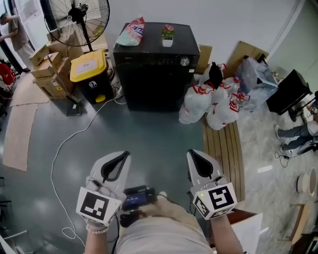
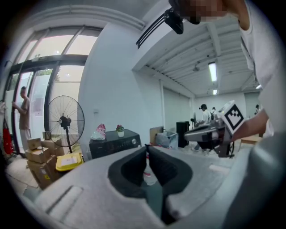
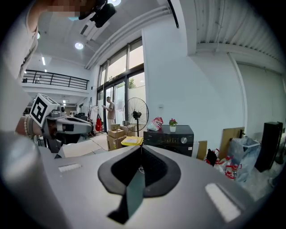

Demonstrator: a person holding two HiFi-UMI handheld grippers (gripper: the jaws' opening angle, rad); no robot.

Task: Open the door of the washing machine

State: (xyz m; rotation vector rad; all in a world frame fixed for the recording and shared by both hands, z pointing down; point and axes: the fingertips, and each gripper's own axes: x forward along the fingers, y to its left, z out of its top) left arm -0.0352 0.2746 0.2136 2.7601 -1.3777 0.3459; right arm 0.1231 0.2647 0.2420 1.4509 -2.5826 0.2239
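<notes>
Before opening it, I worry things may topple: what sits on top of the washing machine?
A crumpled bag and a small potted plant; whatever lies under the bag is covered.

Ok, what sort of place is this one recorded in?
Probably a workshop or lab-type hall, not a home: a black washing machine on a bare floor, beside stacked cardboard boxes and a pedestal fan.

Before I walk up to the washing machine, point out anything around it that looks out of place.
A white cable snakes loose across the floor left of the washing machine, a trip risk. White bags slump against its right side.
</notes>
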